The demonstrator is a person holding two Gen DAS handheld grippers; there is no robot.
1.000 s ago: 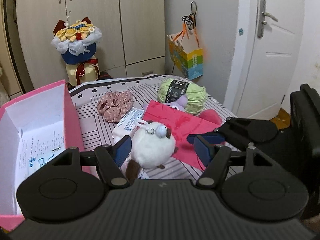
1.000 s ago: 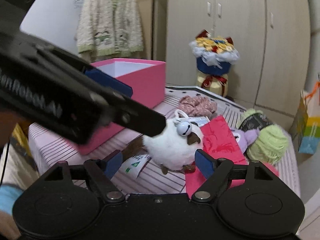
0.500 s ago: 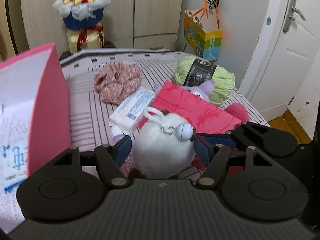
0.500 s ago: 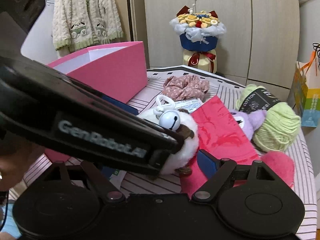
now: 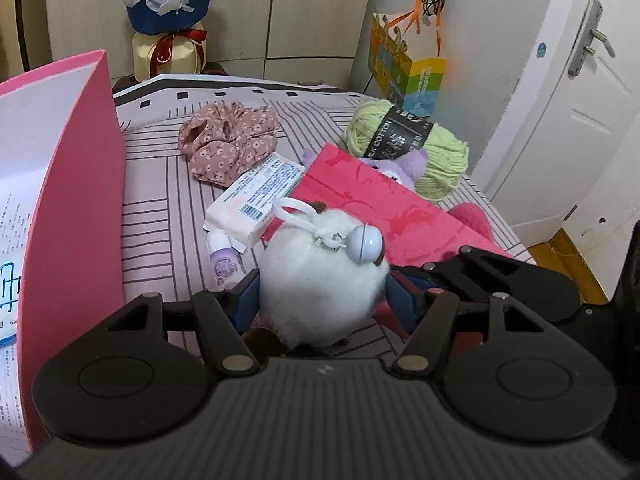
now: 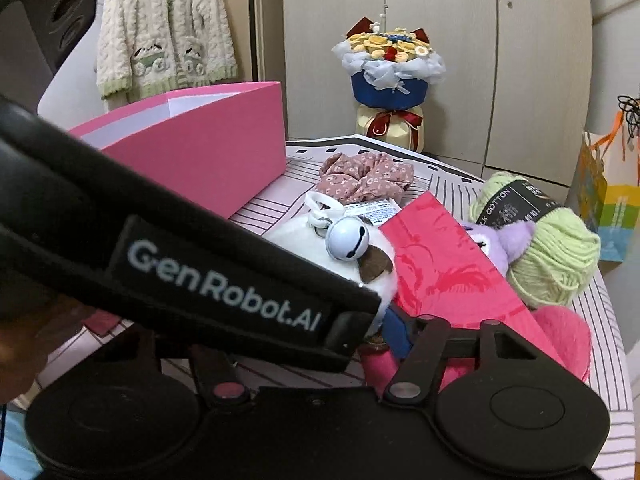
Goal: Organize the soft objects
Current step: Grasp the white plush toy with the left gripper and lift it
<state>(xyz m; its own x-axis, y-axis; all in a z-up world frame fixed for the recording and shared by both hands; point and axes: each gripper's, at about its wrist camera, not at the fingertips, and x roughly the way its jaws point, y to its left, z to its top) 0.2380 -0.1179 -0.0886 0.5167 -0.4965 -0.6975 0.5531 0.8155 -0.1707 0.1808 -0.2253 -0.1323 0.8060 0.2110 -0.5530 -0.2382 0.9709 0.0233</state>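
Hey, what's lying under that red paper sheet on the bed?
A purple plush pokes out from under the red paper sheet's far edge, and a pink fuzzy thing from its right edge. Anything else beneath is covered.

Soft, even indoor light, no harsh shadows or glare — fisheye bends the wardrobe doors (image 6: pixel 440 60) at the edges, nearby black gripper (image 6: pixel 224 280) housing slightly blurred.
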